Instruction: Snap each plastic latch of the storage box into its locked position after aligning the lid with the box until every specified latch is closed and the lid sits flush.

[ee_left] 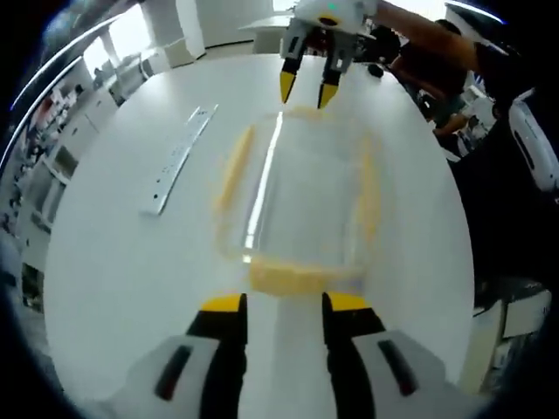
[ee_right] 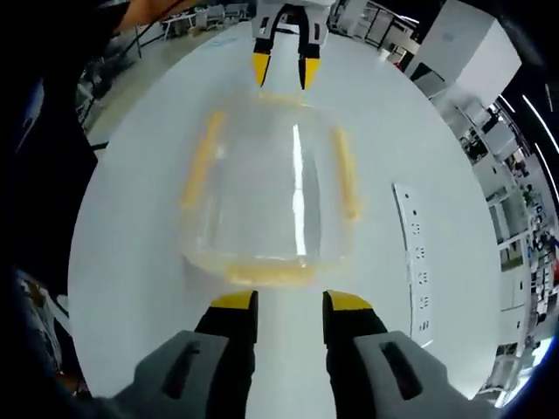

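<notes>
Parted fingers [ee_left: 284,305] just short of box latch [ee_left: 286,278].

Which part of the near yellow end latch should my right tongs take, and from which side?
Take the near end latch on its long yellow flap, coming straight in from the box's short end. It lies flat across the clear storage box, directly ahead of the open right tongs, parallel to the gap between the tips.

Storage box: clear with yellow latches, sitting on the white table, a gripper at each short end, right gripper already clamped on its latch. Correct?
Not quite. The right gripper isn't clamped on anything: in the right gripper view its jaws stand open, just short of the near yellow latch. The rest holds: clear storage box on the white table, left gripper at the far end.
</notes>
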Demonstrator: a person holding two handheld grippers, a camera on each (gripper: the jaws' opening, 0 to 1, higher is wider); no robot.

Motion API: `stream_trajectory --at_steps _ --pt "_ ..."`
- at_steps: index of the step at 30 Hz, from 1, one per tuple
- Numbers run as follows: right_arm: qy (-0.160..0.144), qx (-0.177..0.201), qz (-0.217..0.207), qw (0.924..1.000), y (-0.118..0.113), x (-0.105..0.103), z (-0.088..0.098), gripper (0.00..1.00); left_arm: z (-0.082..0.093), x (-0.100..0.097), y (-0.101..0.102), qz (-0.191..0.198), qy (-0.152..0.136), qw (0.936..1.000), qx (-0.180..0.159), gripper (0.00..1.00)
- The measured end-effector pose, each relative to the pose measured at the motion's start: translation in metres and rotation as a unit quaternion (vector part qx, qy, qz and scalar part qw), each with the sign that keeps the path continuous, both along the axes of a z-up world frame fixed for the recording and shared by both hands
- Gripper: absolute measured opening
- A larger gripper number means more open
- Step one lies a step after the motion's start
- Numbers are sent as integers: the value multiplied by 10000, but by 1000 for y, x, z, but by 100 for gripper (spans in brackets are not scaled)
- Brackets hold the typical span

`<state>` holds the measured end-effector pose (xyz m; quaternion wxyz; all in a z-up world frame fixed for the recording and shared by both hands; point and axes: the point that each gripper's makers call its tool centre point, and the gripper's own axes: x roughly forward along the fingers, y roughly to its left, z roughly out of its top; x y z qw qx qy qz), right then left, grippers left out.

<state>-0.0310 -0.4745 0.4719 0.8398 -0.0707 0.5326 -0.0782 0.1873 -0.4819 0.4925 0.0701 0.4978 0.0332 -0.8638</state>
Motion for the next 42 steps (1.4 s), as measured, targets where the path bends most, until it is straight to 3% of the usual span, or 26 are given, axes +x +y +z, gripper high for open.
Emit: stream_trajectory --at_steps 5,8,10,12,15,21,24,26,29,34,36,42 --pt "-720 -179 20 9972 8 18 26 28 14 -28 16 -246 575 9980 3 33" --pt "-1160 -135 284 9928 25 37 32 28 10 -39 25 -401 560 9976 -71 34" --pt "-1355 -340 570 9885 32 49 36 31 7 -41 29 -525 487 9973 -181 34" --pt "-1495 -619 849 9832 46 62 35 33 4 -44 32 -770 429 9946 -542 34" --pt "-1478 -714 1068 9806 63 73 24 34 0 -51 44 -1183 490 9872 -955 38" --pt "-1227 -901 1283 9800 75 86 -1 37 -19 -46 56 -1318 300 9838 -1177 40" --pt "-1198 -1013 1249 9797 72 87 -4 37 -19 -46 54 -1366 359 9803 -1379 39" --pt "-1191 -1070 1166 9802 69 89 -6 37 -20 -44 48 -1567 278 9720 -1730 40" --pt "-1082 -1348 1093 9789 63 89 -9 37 -22 -42 46 -1518 372 9714 -1788 40" --pt "-1159 -1352 1003 9789 61 90 -9 37 -22 -41 41 -1513 396 9691 -1906 40" --pt "-1134 -1353 891 9803 56 88 -9 36 -24 -41 41 -1413 429 9732 -1762 39" --pt "-1242 -1230 785 9815 55 87 -10 37 -24 -43 39 -1379 511 9738 -1735 40"
